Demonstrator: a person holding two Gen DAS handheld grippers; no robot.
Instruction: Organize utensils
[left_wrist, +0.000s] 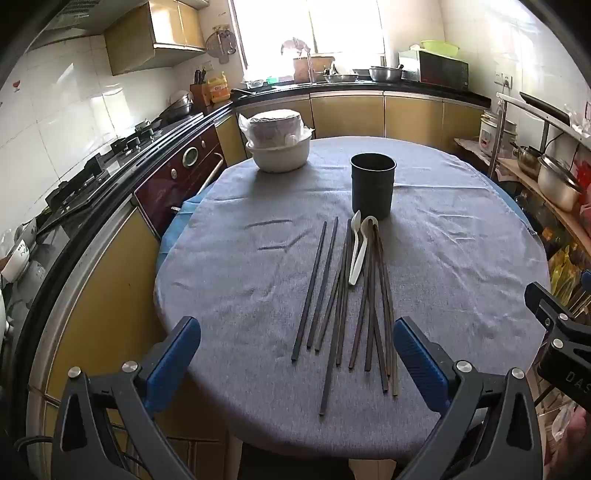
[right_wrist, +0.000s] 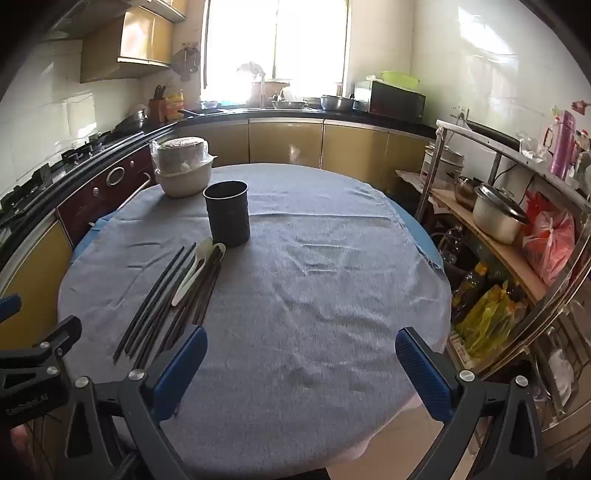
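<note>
Several dark chopsticks (left_wrist: 343, 306) lie side by side on the grey-clothed round table (left_wrist: 461, 266), with two white plastic spoons (left_wrist: 357, 251) on top of them. A dark cylindrical holder (left_wrist: 372, 185) stands upright just behind them. My left gripper (left_wrist: 295, 360) is open and empty, hovering over the near ends of the chopsticks. My right gripper (right_wrist: 299, 367) is open and empty over bare cloth (right_wrist: 314, 295), to the right of the chopsticks (right_wrist: 166, 306), spoons (right_wrist: 195, 269) and holder (right_wrist: 227, 213).
A stack of white bowls (left_wrist: 277, 142) wrapped in plastic sits at the table's far left. A stove counter (left_wrist: 110, 173) runs along the left. A shelf with pots (right_wrist: 495, 218) and bags stands close on the right.
</note>
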